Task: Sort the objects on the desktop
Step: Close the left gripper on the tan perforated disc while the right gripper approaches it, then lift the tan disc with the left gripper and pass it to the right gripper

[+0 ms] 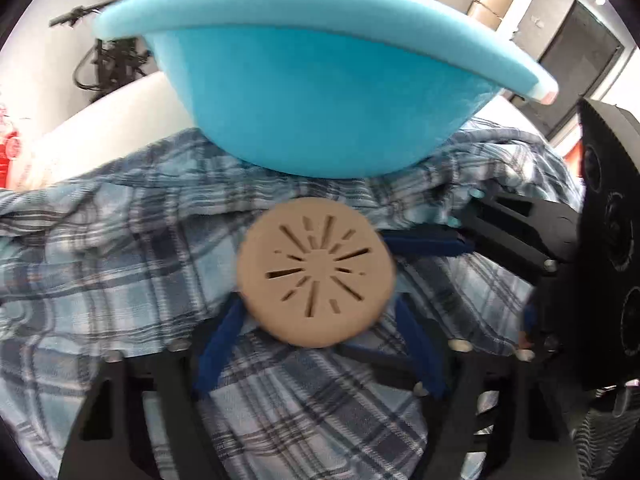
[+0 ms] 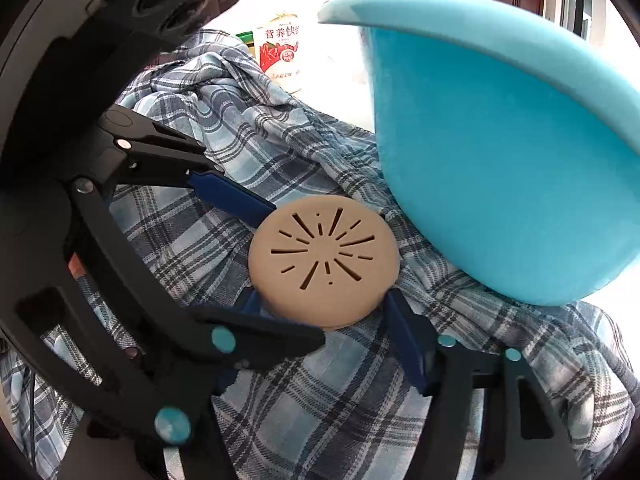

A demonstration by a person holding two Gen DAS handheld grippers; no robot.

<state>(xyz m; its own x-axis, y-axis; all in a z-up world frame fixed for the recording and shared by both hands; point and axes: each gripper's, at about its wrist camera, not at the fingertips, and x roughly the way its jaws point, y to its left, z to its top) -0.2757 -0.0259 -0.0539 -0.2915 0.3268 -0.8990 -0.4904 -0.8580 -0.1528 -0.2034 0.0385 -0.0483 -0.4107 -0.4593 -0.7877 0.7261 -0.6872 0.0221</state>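
A round tan disc with cut slots (image 1: pixel 315 272) sits just above a blue plaid shirt (image 1: pixel 120 256). Both grippers close on it at once. My left gripper (image 1: pixel 316 312) holds its lower edge between blue fingers (image 1: pixel 224 336). The right gripper's blue finger (image 1: pixel 428 240) touches the disc from the right. In the right wrist view the disc (image 2: pixel 324 266) lies between my right gripper (image 2: pixel 320 300) fingers (image 2: pixel 404 332), with the left gripper's finger (image 2: pixel 232 196) on its upper left. A light blue basin (image 1: pixel 320 92) stands on the shirt just behind the disc; it also shows in the right wrist view (image 2: pixel 500 140).
A white drink bottle with a red cap and label (image 2: pixel 280 28) stands behind the shirt (image 2: pixel 280 400), with a green object (image 2: pixel 246 38) beside it. A white surface (image 1: pixel 100 120) lies beyond the shirt. Dark cables (image 1: pixel 112 60) hang at the far wall.
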